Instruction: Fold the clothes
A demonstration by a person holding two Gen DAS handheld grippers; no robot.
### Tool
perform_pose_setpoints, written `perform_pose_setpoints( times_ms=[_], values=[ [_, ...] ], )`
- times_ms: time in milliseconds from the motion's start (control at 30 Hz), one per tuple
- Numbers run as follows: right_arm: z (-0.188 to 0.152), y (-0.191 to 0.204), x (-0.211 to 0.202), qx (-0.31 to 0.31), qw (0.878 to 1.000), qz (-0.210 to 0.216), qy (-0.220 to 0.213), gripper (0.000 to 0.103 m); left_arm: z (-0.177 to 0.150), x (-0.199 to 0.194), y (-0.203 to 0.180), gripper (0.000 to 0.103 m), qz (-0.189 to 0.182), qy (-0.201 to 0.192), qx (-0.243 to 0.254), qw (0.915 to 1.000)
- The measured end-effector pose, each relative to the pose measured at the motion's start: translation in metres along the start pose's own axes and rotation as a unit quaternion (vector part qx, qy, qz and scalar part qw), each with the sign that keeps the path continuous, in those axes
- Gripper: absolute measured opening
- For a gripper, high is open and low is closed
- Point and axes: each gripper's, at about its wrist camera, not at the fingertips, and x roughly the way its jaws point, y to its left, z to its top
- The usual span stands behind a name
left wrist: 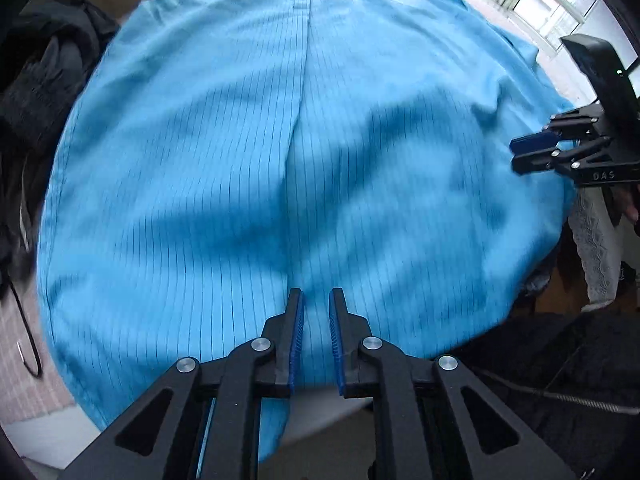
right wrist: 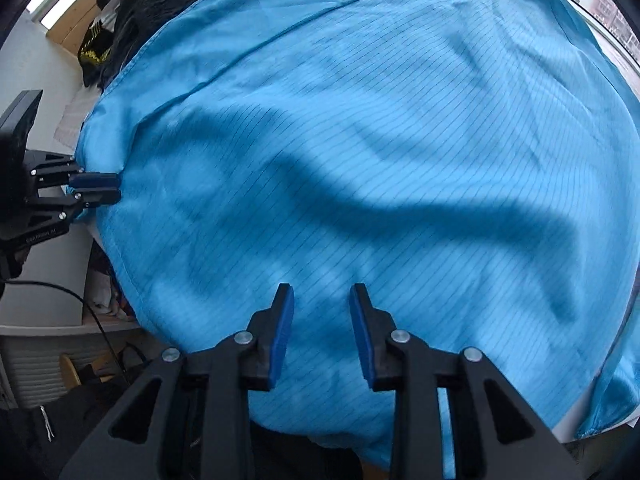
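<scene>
While the blue garment (left wrist: 240, 140) is lying spread across the worktop with its long centre seam running straight away from my left gripper (left wrist: 316, 312), I am holding both it and my right gripper (right wrist: 322, 304) over its near hem, jaws parted, empty.

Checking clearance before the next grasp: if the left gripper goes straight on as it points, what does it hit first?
The left gripper, jaws open, points along the blue striped garment, about on its centre seam. It would likely meet that fabric first; height above it is unclear.
</scene>
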Motion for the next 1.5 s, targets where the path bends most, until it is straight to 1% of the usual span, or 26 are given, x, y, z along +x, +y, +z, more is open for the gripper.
perform_pose_setpoints(
  times_ms=[67, 133, 167, 200, 233, 300, 333, 433, 500, 533, 600, 633, 700, 733, 800, 867, 933, 967, 1033, 1067, 1100, 1200, 1267, 1333, 1433, 1500],
  values=[
    [-0.01, 0.0, -0.005, -0.001, 1.0, -0.004, 0.0, 0.034, -0.01, -0.002, -0.003, 0.014, -0.004, 0.011, 0.014, 0.9998],
    [-0.02, 0.001, -0.01, -0.002, 1.0, -0.008, 0.0, 0.034, -0.008, -0.013, -0.012, 0.014, -0.006, -0.002, 0.023, 0.9997],
    [-0.025, 0.001, -0.013, -0.003, 1.0, -0.01, 0.0, 0.034, -0.006, -0.019, -0.016, 0.012, -0.008, -0.009, 0.027, 0.9996],
    [-0.028, -0.006, -0.024, 0.012, 1.0, -0.012, -0.017, 0.034, -0.005, -0.025, -0.021, 0.012, -0.009, -0.016, 0.031, 0.9993],
    [-0.031, -0.02, -0.04, 0.04, 0.998, -0.018, -0.043, 0.034, -0.003, -0.031, -0.025, 0.012, -0.01, -0.024, 0.036, 0.999],
    [-0.041, -0.05, -0.072, 0.094, 0.991, -0.041, -0.089, 0.034, 0.0, -0.042, -0.034, 0.012, -0.013, -0.039, 0.044, 0.9982],
    [-0.047, -0.066, -0.084, 0.118, 0.986, -0.056, -0.106, 0.034, 0.005, -0.047, -0.048, 0.012, -0.019, -0.047, 0.062, 0.9968],
    [-0.07, -0.107, -0.11, 0.17, 0.972, -0.106, -0.12, 0.034, 0.023, -0.048, -0.095, 0.012, -0.047, -0.059, 0.114, 0.9906],
    [-0.086, -0.133, -0.12, 0.199, 0.966, -0.116, -0.116, 0.034, 0.034, -0.045, -0.124, 0.012, -0.066, -0.063, 0.142, 0.9856],
    [-0.092, -0.142, -0.118, 0.209, 0.966, -0.107, -0.107, 0.034, 0.039, -0.04, -0.137, 0.012, -0.075, -0.064, 0.152, 0.9835],
    [-0.102, -0.155, -0.106, 0.224, 0.968, -0.076, -0.082, 0.034, 0.05, -0.031, -0.162, 0.012, -0.093, -0.065, 0.171, 0.9787],
    [-0.105, -0.158, -0.099, 0.223, 0.97, -0.064, -0.069, 0.034, 0.056, -0.027, -0.174, 0.012, -0.102, -0.066, 0.181, 0.976],
    [-0.109, -0.155, -0.083, 0.212, 0.975, -0.05, -0.05, 0.034, 0.065, -0.015, -0.191, 0.013, -0.115, -0.059, 0.186, 0.9741],
    [-0.11, -0.153, -0.075, 0.208, 0.976, -0.041, -0.045, 0.034, 0.068, -0.01, -0.196, 0.014, -0.112, -0.057, 0.186, 0.9744],
    [-0.11, -0.149, -0.061, 0.199, 0.979, -0.032, -0.038, 0.034, 0.077, 0.002, -0.201, 0.013, -0.089, -0.054, 0.19, 0.9763],
    [-0.107, -0.142, -0.049, 0.182, 0.982, -0.046, -0.033, 0.034, 0.086, 0.013, -0.203, 0.012, -0.077, -0.046, 0.193, 0.9772],
    [-0.103, -0.132, -0.044, 0.157, 0.985, -0.062, -0.036, 0.034, 0.092, 0.024, -0.203, 0.012, -0.077, -0.034, 0.189, 0.9783],
    [-0.103, -0.127, -0.042, 0.146, 0.987, -0.06, -0.031, 0.034, 0.093, 0.029, -0.203, 0.012, -0.082, -0.025, 0.188, 0.9783],
    [-0.108, -0.12, -0.042, 0.12, 0.992, -0.042, -0.011, 0.034, 0.091, 0.037, -0.207, 0.012, -0.077, -0.01, 0.197, 0.9773],
    [-0.111, -0.12, -0.046, 0.113, 0.993, -0.036, -0.008, 0.034, 0.089, 0.039, -0.208, 0.012, -0.075, -0.006, 0.199, 0.9772],
    [-0.116, -0.125, -0.055, 0.117, 0.992, -0.037, -0.015, 0.034, 0.088, 0.038, -0.208, 0.012, -0.082, -0.005, 0.193, 0.9778],
    [-0.129, -0.159, -0.089, 0.162, 0.983, -0.057, -0.057, 0.034, 0.094, 0.026, -0.213, 0.012, -0.117, -0.011, 0.171, 0.9783],
    [-0.141, -0.18, -0.105, 0.189, 0.977, -0.062, -0.076, 0.034, 0.109, 0.017, -0.223, 0.014, -0.145, -0.019, 0.159, 0.9763],
    [-0.152, -0.2, -0.121, 0.215, 0.97, -0.067, -0.095, 0.034, 0.132, 0.012, -0.242, 0.016, -0.165, -0.03, 0.159, 0.9728],
    [-0.169, -0.231, -0.145, 0.254, 0.957, -0.074, -0.123, 0.034, 0.177, 0.016, -0.279, 0.018, -0.17, -0.04, 0.169, 0.9699],
    [-0.181, -0.252, -0.161, 0.279, 0.946, -0.079, -0.142, 0.034, 0.209, 0.023, -0.302, 0.027, -0.174, -0.045, 0.167, 0.9693]
  ],
)
